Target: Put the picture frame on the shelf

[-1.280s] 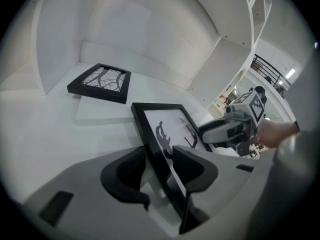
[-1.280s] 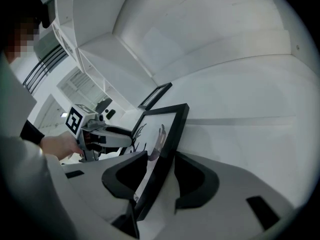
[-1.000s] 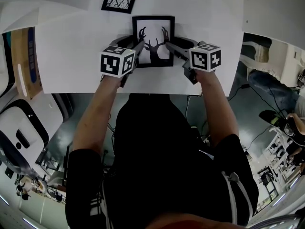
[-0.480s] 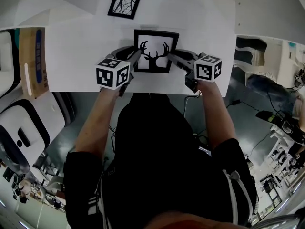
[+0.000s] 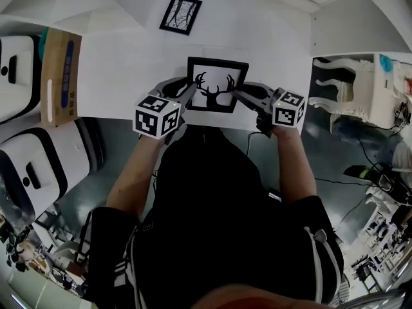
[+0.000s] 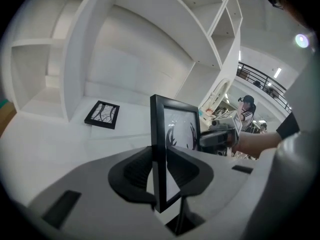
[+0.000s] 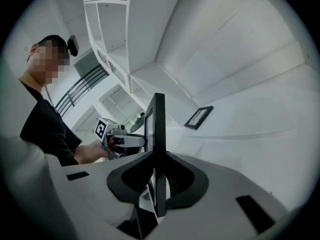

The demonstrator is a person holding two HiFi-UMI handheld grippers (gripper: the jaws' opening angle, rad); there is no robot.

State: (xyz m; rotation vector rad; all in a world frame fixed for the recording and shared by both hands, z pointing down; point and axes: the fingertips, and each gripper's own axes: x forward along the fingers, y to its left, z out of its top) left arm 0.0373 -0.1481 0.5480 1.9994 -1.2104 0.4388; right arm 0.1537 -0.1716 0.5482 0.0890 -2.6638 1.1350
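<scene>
A black picture frame with a deer-antler silhouette hangs above the white table, held between both grippers. My left gripper is shut on its left edge; its jaws have just been closing, with that edge between them. In the left gripper view the frame stands edge-on in the jaws. My right gripper is shut on the right edge, its jaws also just closing on it. In the right gripper view the frame's edge is pinched between the pads.
A second black frame with a branch pattern lies flat farther back on the table. A white shelf unit rises behind it. A cardboard box sits at the left, white furniture at the right.
Both grippers closed on the deer frame's side edges and lifted it off the table. The frame has risen and tilted up, away from the table's front edge.
</scene>
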